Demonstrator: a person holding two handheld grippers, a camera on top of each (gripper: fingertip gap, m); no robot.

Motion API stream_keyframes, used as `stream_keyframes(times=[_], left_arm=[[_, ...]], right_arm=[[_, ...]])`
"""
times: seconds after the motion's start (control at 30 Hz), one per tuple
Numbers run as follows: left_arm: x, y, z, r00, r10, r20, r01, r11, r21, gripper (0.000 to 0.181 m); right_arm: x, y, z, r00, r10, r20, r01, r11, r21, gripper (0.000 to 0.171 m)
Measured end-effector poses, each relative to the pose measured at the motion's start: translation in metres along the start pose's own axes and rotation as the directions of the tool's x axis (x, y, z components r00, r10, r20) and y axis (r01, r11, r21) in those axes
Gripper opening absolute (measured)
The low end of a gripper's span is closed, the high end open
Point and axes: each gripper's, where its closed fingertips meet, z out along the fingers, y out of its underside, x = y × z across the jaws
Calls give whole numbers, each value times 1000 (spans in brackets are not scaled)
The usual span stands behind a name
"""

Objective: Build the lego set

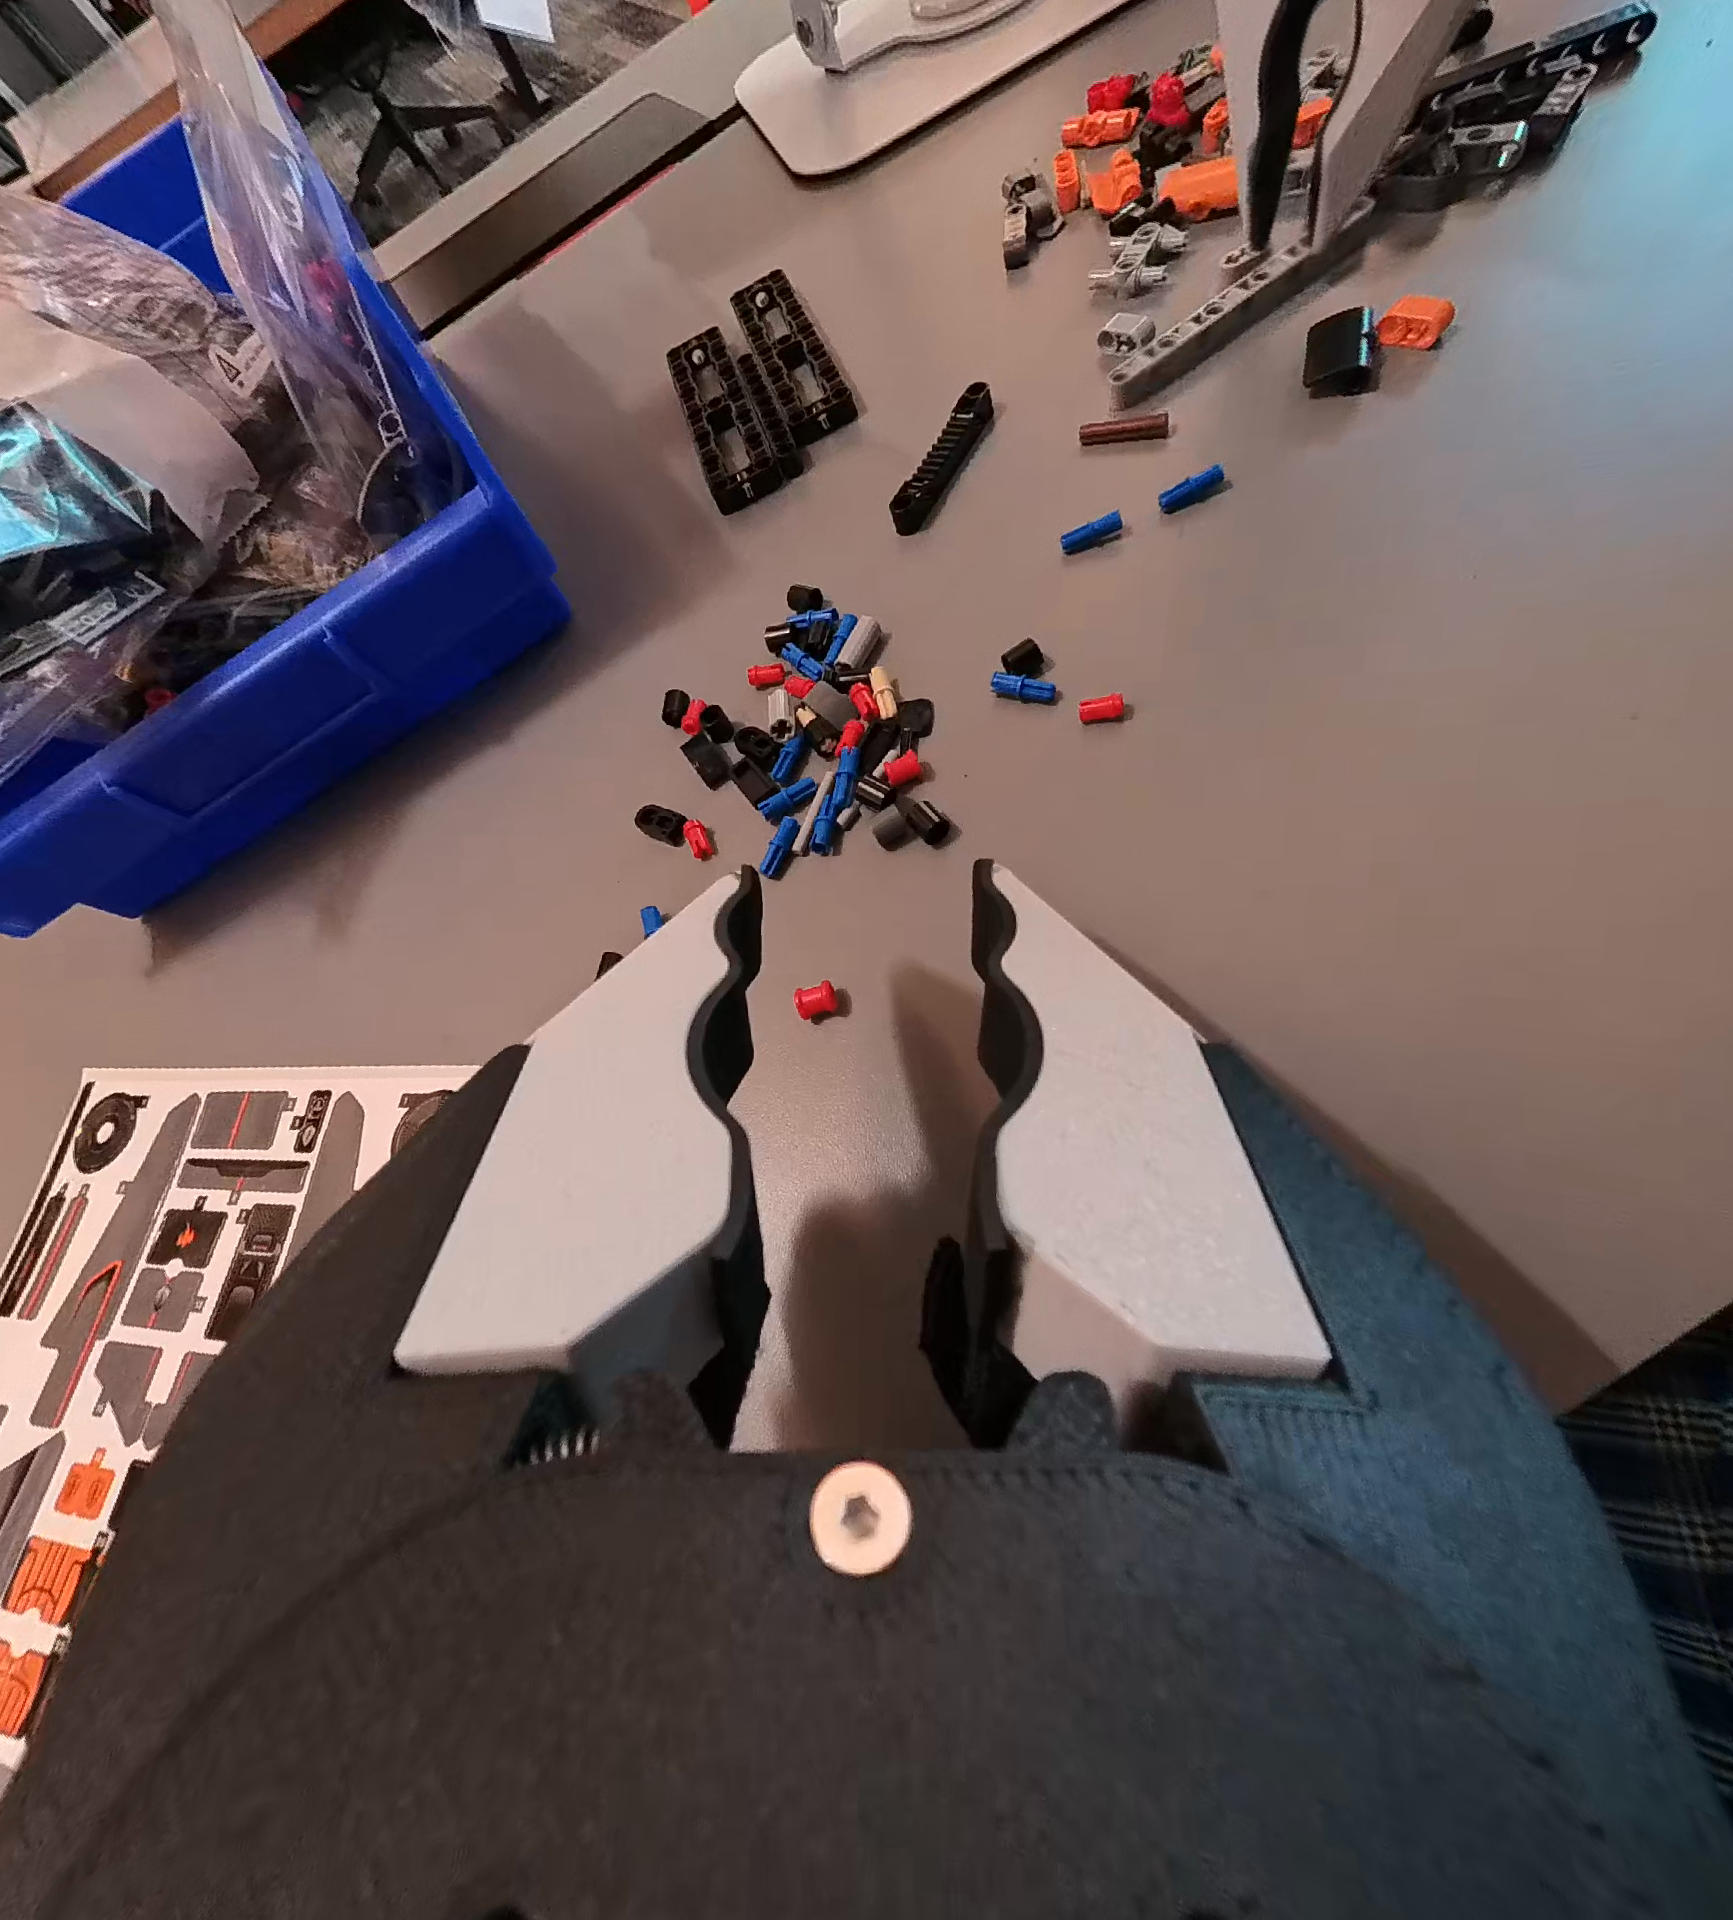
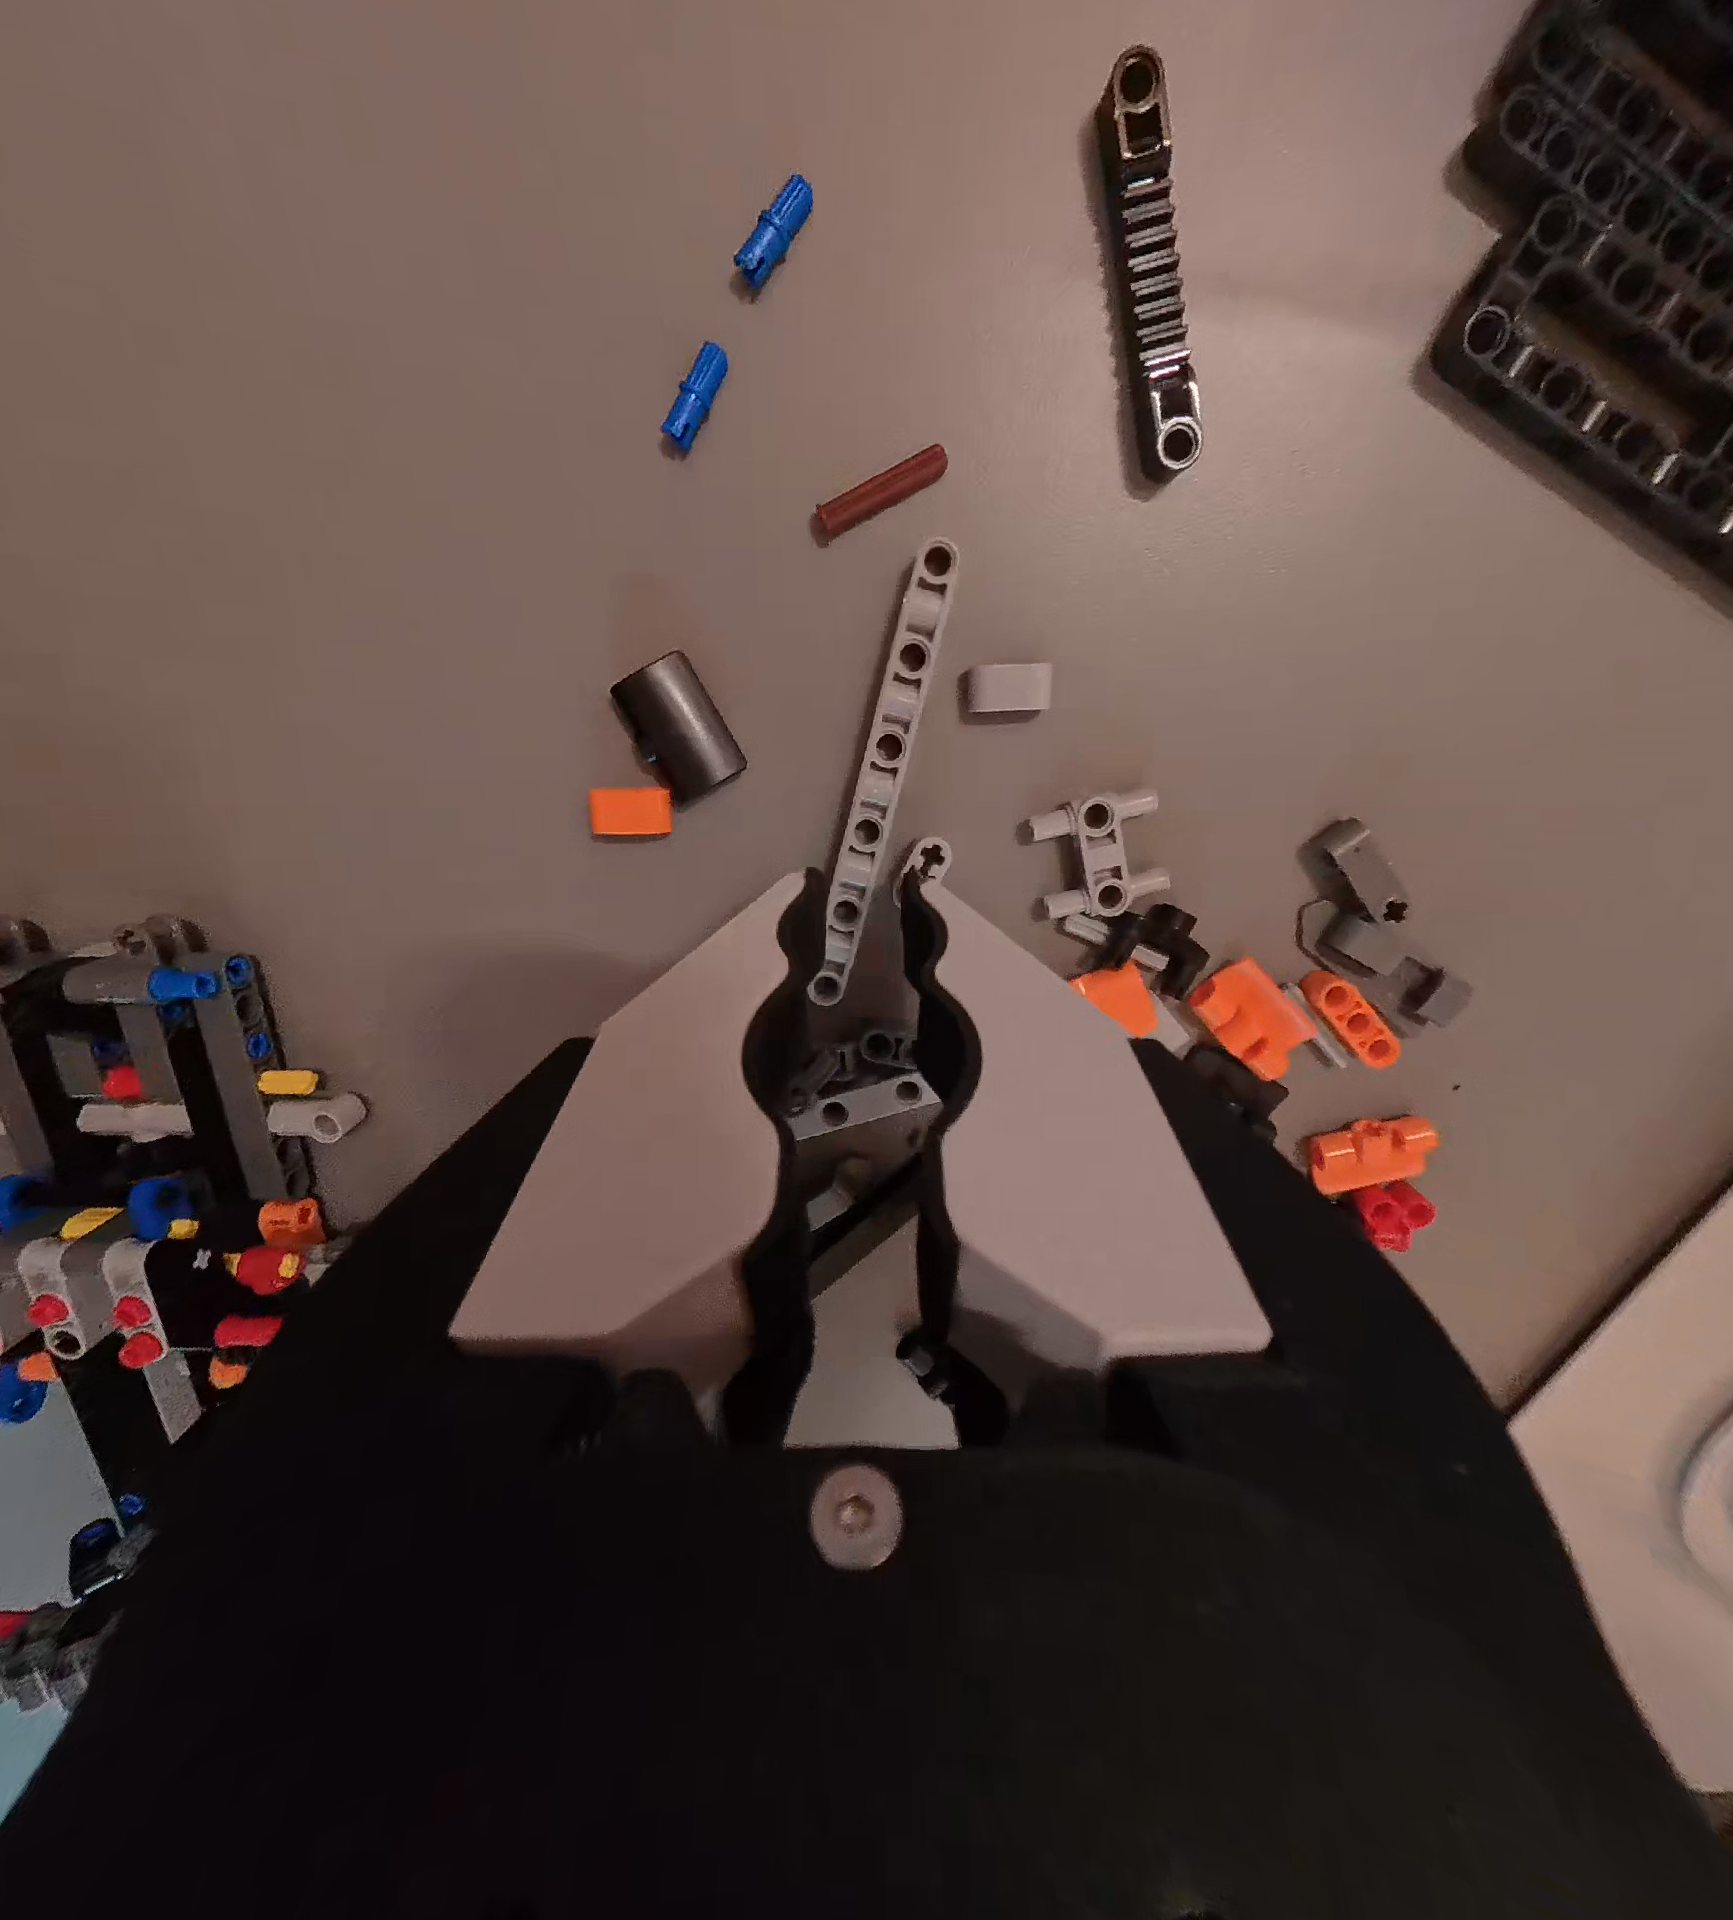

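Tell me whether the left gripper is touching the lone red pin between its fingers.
Apart. In the left wrist view the red pin lies on the grey table between the left gripper's open fingers, with bare table on both sides.

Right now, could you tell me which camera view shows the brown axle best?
The right wrist view: the brown axle lies close, sharp and unobstructed ahead of the right gripper. The left wrist view shows it only small and far off.

Ahead of the left claw lies a smooth matt grey tabletop; to its left, crinkled glossy clear plastic bags fill a shiny blue plastic bin. Ahead of the right claw, a glossy black toothed plastic beam; between its fingers, a matt light-grey holed plastic beam.
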Motion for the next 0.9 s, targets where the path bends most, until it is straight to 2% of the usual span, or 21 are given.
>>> stream_keyframes(times=[0.17,0.27,0.37,0.5,0.57,0.67,0.73,0.83,0.9], left_arm=[[1,0,0,1000,5,0,-5,1000,-3,39],[1,0,0,1000,8,0,-8,1000,0,38],[1,-1,-1,1000,8,2,-8,1000,7,38],[1,0,0,1000,6,-2,-6,1000,2,38],[1,0,0,1000,3,-3,-3,1000,2,38],[0,0,-1,1000,2,-1,-2,1000,5,38],[0,0,-1,1000,2,0,-2,1000,6,38],[1,0,0,1000,10,2,-10,1000,3,38],[2,0,0,1000,19,2,-19,1000,-1,38]], right_arm=[[0,-18,-10,999,-22,-36,25,998,58,16],[1,-20,3,999,-36,-30,37,999,32,15],[-1,-21,14,999,-34,-10,35,999,28,4],[7,-28,-1,996,-90,-21,91,994,56,4],[23,-39,-17,983,-171,-67,175,982,68,4],[60,-48,-27,909,-384,-162,386,922,-21,4],[85,-47,-22,849,-504,-162,489,864,-121,4],[105,-47,-5,779,-618,-109,592,781,-197,4],[115,-43,7,762,-641,-90,607,756,-245,14]])
